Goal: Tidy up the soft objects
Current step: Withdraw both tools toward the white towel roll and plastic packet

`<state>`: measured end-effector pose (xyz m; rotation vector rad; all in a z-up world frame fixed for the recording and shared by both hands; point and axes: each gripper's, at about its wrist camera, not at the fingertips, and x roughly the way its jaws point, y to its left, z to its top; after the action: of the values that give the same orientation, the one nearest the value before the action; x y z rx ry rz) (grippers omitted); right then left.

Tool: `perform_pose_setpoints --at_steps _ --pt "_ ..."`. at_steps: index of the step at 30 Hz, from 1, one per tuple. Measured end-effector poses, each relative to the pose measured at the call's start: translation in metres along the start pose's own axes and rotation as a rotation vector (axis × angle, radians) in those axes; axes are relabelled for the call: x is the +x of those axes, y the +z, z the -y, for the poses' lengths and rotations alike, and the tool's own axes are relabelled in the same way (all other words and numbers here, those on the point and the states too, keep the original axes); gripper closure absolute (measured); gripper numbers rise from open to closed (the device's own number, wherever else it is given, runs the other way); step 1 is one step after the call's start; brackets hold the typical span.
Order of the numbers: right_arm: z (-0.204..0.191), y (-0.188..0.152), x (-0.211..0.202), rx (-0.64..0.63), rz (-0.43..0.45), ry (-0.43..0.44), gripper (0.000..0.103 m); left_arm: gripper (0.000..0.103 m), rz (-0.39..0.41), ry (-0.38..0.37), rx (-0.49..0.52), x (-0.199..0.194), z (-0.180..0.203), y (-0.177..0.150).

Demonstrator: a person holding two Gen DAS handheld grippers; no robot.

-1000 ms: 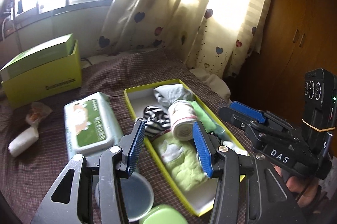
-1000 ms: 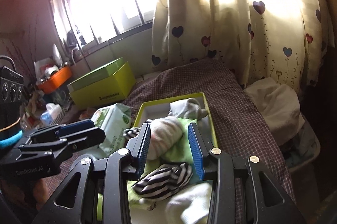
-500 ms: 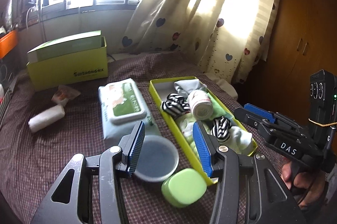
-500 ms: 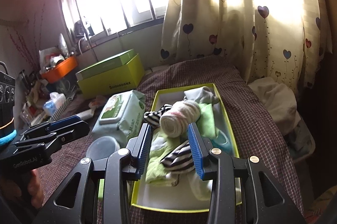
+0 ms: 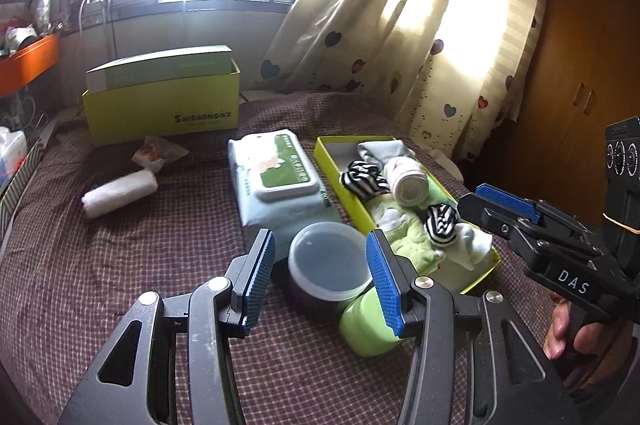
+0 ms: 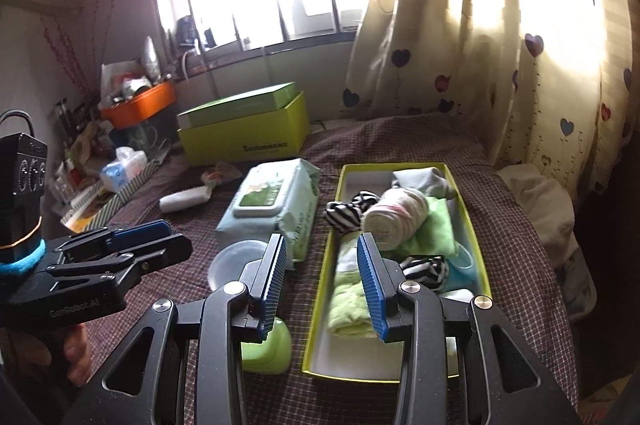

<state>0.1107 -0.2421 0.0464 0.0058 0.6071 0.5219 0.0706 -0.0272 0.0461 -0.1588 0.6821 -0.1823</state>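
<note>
Both grippers hang above the bed, jaws spread and empty: the left gripper [image 5: 320, 279] over a lidded tub [image 5: 330, 265], the right gripper [image 6: 322, 285] over the near left rim of the tray [image 6: 320, 305]. In the tray lie a green cloth [image 6: 352, 301], striped socks [image 6: 348, 211] and a white roll [image 6: 394, 219]. Left of it sits a wipes pack [image 5: 280, 185], farther left another roll [image 5: 120, 193].

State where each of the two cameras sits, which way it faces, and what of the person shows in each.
Left wrist: on the left gripper, looking down over the round lidded tub toward the window; the right gripper and its hand show at right.
Right wrist: on the right gripper, looking along the yellow tray of rolled socks; the left gripper and fingers show at left.
Shared: tray, wipes pack, green box, curtain.
</note>
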Motion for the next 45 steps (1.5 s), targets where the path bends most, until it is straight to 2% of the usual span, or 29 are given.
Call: perform_pose_setpoints --at_steps 11,45 --pt "-0.018 0.0 0.003 -0.042 -0.009 0.03 0.061 0.054 0.004 0.024 -0.034 -0.009 -0.016 -0.006" --pt "-0.066 0.004 0.031 -0.145 -0.094 0.14 0.06 0.054 -0.002 0.084 -0.112 -0.01 -0.056 -0.011"
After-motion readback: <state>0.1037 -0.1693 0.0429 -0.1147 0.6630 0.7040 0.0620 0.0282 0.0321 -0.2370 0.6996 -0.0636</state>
